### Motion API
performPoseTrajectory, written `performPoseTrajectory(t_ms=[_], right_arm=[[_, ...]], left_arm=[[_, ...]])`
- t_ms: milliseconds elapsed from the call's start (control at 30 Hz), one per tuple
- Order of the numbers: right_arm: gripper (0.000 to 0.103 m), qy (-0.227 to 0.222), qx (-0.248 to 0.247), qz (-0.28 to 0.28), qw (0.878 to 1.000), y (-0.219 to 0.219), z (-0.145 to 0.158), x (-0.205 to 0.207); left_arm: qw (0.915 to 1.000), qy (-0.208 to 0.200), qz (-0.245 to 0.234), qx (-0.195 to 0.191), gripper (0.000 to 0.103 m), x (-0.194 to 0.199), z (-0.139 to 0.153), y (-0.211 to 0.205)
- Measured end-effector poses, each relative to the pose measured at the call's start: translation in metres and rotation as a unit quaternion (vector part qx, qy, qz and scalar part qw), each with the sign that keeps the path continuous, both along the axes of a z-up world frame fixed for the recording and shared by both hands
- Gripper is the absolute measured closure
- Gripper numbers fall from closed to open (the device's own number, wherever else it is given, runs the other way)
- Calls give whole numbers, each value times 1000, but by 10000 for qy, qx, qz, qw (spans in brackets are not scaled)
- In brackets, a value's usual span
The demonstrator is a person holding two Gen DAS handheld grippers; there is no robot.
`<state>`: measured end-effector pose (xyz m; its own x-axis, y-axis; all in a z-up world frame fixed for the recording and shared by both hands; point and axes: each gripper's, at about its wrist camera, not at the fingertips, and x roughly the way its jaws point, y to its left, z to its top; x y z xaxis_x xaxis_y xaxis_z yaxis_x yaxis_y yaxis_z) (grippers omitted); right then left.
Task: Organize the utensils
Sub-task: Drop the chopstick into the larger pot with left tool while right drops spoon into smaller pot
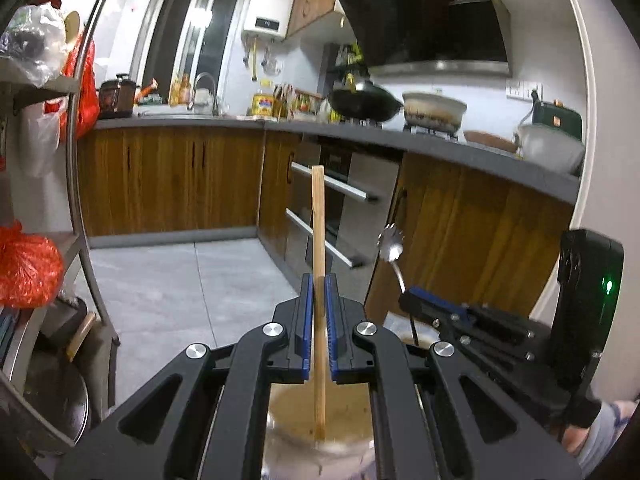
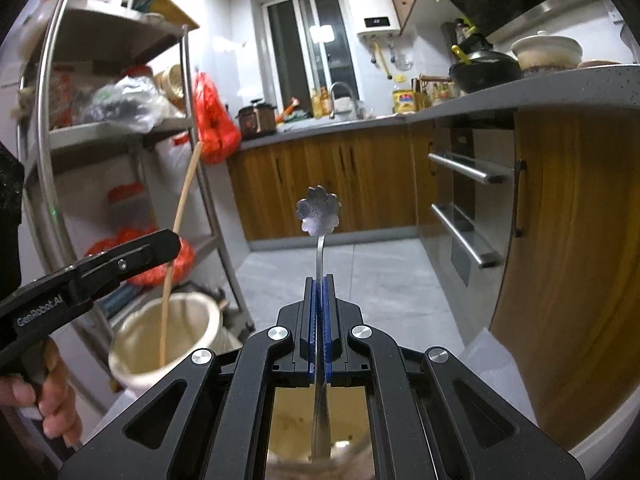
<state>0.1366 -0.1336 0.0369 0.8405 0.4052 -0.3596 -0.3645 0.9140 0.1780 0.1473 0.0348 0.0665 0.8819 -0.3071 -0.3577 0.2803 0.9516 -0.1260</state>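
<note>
Low in the centre of the left wrist view, the left claw [image 1: 319,312] is clamped on a wooden chopstick [image 1: 319,240]. The stick stands nearly upright between the blue pads; its lower end dips into a cream-coloured holder [image 1: 320,436] directly beneath the claw. Seen from the right wrist view, the same chopstick [image 2: 176,240] runs from mid-left down into the holder [image 2: 168,340] at lower left, its tip inside the rim.

Centre of the right wrist view: right claw [image 2: 320,312] pressed together on the thin handle of a metal spoon [image 2: 319,216]. A flower-shaped end points up; the rest drops below the claw toward a blurred second container, contents unreadable. In the left wrist view the spoon [image 1: 392,248] sits right of centre.

Risks, as judged:
- Chopstick is gripped at one narrow spot; a tilt of the wrist could swing it against the holder rim or tip the holder, which looks light.
- Spoon handle is slim and slick; it may pivot or slip through the pads if bumped.
- Both claws sit close together, so a sideways drift could knock one tool into the other.
- Early release could let either piece fall outside its cup.

Chopstick: pale wood, square-cut top, straight. Spoon: bright, reflective, curved neck.
</note>
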Motion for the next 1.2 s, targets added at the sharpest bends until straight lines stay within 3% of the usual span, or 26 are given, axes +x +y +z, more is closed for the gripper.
performPoseTrajectory(t_ms=[167,367,500,600,667,800,867,933,967,1000,1200], right_arm=[[99,219,-49,83,9997,-2,-6,-10],[99,375,-118,29,9992,-2,-8,-12],[99,334,-34,-44,9994,-10,-1,-20],[90,285,50,-87,9995,-19,5,-29],[85,256,79,-132,9996,-25,9,-37],[65,138,62,-216,9997,-38,19,-56],[51,62,25,-253,9997,-44,23,-66],[15,5,62,-247,9997,-52,27,-77],[8,-29,93,-243,9997,-55,28,-82],[5,-92,123,-246,9996,-58,30,-88],[5,-359,-139,-559,9977,-67,36,-112]], left_arm=[[9991,154,30,399,97,-6,-9,-6],[9983,353,101,452,97,-4,-13,-5],[9981,284,145,520,88,-12,-7,-4],[9981,223,214,528,72,-21,-1,-2],[9982,214,233,510,68,-27,2,0],[9975,145,313,612,49,-47,3,1],[9972,91,362,643,40,-57,4,2],[9975,55,381,595,22,-68,4,4],[9976,18,410,557,15,-74,5,5],[9975,-20,452,542,5,-78,6,6],[9972,-207,540,479,6,-110,6,6]])
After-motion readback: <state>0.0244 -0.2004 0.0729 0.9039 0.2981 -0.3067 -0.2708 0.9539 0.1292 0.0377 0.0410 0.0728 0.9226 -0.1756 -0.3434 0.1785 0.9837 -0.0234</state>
